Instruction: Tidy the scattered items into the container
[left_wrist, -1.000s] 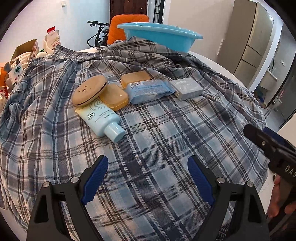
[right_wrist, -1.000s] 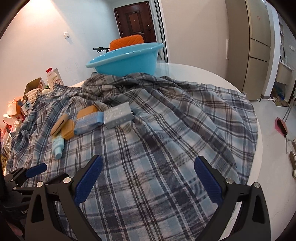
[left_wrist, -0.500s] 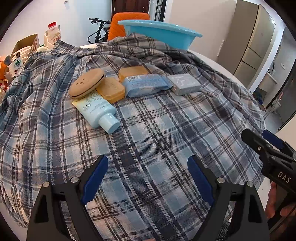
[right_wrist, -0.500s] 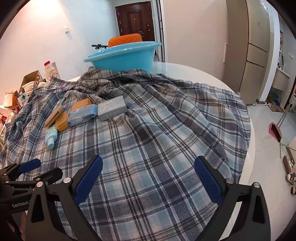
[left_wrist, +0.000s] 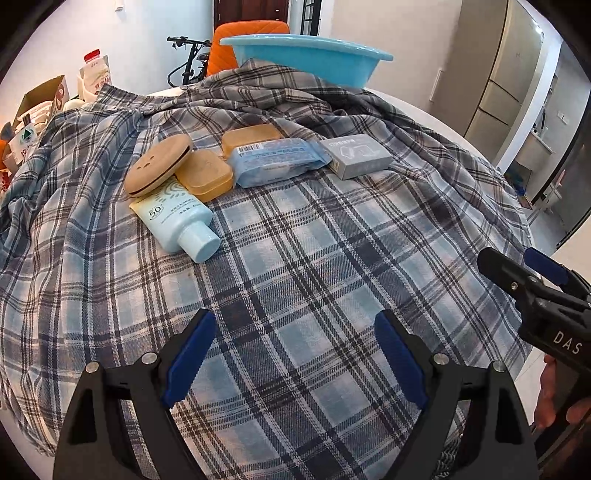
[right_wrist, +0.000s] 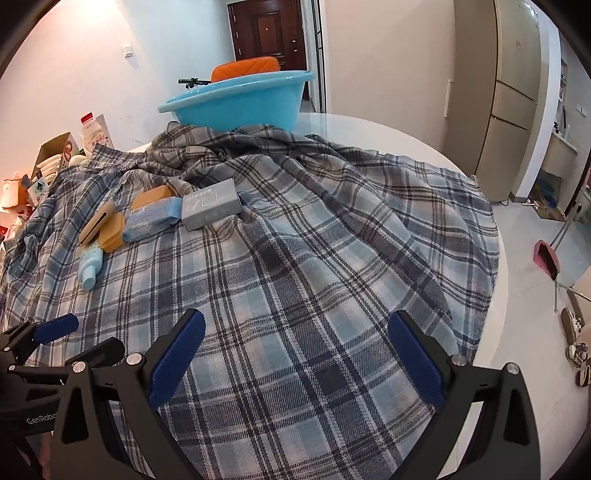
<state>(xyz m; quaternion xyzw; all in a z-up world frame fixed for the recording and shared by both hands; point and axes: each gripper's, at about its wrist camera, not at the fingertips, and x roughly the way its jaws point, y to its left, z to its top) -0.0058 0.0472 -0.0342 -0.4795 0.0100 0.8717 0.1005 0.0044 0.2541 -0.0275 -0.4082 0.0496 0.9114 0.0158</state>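
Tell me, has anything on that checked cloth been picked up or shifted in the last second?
No. Only the cameras' view drifted slightly. The left hand-held gripper and the right hand-held gripper both hang open and empty over the cloth. The sunscreen, wipes, grey box and tan cases lie as before, and the basin stays behind them.

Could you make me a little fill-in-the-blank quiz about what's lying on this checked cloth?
1. The container at the far end is a plastic basin coloured ____.
2. The round wooden disc leans on the sunscreen tube, whose label shows the number ____.
3. The grey box lies beside the blue ____ pack.
4. Both grippers, left and right, hold ____.

Answers: blue; 50; wipes; nothing
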